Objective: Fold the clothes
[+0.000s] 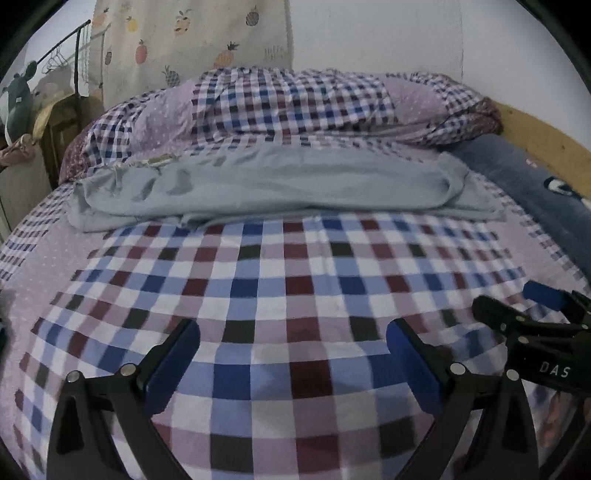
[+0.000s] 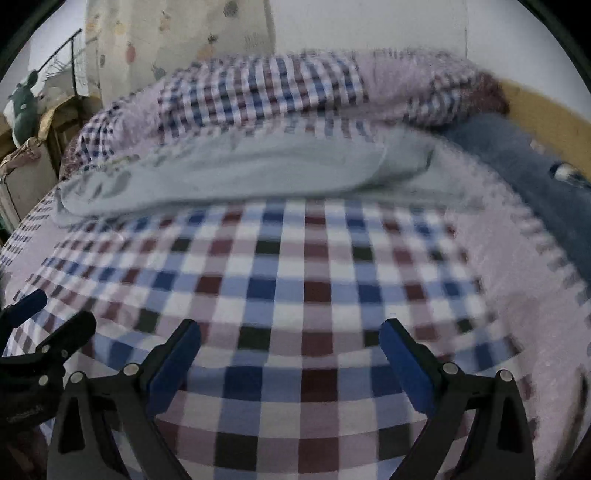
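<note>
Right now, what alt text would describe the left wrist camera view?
A light grey garment lies partly folded across a checked bed sheet, beyond the open left tongs. The right tongs reach in from the right edge, and a rumpled checked quilt lies behind.

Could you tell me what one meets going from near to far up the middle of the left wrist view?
Left gripper, open → checked sheet → grey garment → rolled checked quilt → white wall.
</note>
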Available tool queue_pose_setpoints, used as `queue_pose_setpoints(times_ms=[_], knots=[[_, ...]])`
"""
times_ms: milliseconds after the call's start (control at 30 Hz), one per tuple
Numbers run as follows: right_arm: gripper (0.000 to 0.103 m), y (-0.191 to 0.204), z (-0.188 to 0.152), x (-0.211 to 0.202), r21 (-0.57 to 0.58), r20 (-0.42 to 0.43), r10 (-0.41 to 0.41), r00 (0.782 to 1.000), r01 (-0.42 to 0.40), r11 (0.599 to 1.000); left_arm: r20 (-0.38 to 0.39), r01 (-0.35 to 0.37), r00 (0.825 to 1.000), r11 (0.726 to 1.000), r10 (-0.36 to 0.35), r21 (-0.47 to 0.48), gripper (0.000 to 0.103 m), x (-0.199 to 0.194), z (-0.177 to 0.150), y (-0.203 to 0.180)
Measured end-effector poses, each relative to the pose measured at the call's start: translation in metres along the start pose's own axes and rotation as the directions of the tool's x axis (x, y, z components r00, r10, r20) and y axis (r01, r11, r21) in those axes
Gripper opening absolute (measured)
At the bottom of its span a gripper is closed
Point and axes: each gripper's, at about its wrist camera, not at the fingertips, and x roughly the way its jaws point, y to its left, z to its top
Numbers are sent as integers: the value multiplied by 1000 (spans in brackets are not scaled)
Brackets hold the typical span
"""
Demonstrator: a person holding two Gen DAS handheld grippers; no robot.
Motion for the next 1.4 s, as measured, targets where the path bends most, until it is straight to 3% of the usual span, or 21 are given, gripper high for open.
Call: queue_pose_setpoints(times_ms=[100,200,400,1400], knots=[[100,-4,-5,17,-4,-37,-8,999,8,1000,-62,4,998,1000,-5,-26,102,20,-5,1],[100,-11,-8,30,27,-65,4,998,-2,1000,-74,-8,997,998,4,-57,102,24,-7,1],[101,-6,-10,38,27,-72,-20,997,22,999,-105,-59,993,998,57,-15,103,34,-11,-10],[102,-4,-12,40,21,-55,-32,998,34,999,-113,-51,992,999,49,-19,103,40,-12,-8]])
